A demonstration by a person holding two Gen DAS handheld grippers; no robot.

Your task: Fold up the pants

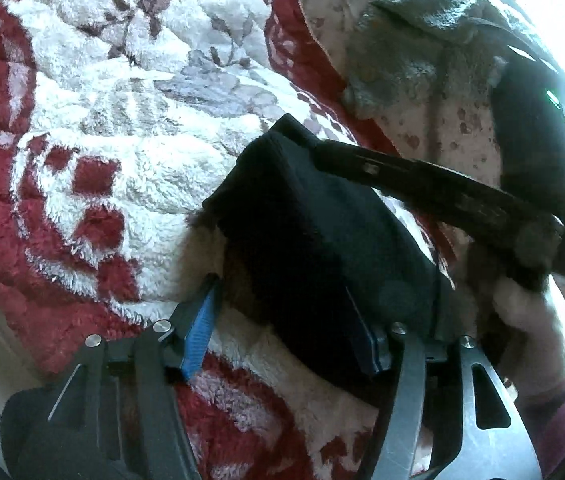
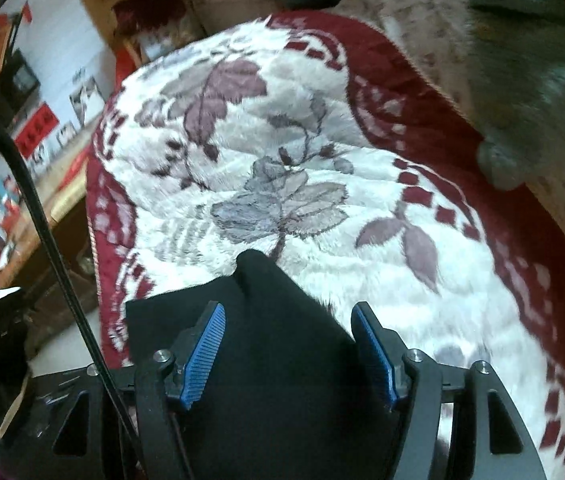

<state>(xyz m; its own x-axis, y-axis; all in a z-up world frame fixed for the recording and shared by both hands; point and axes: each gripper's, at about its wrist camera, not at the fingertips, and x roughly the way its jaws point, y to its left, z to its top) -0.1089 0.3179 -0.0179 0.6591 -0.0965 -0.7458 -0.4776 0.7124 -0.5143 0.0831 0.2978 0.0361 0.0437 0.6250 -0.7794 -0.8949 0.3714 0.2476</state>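
The black pants (image 1: pixel 314 240) lie bunched on a red and white floral blanket (image 1: pixel 122 140). My left gripper (image 1: pixel 282 332) is open; the pants drape between its blue pads (image 1: pixel 198 336), covering the right pad. The right gripper's black finger (image 1: pixel 442 184) reaches in from the right over the pants. In the right wrist view the pants (image 2: pixel 282 360) fill the gap between the spread blue pads (image 2: pixel 206 352) of my right gripper (image 2: pixel 290 356), which is open and not clamping the cloth.
A grey-green towel (image 1: pixel 422 40) lies on a beige patterned sheet (image 1: pixel 434 128) beyond the blanket, also in the right wrist view (image 2: pixel 530 80). A hand in a pink sleeve (image 1: pixel 542 340) holds the right gripper. Room furniture and a black cable (image 2: pixel 42 220) show left.
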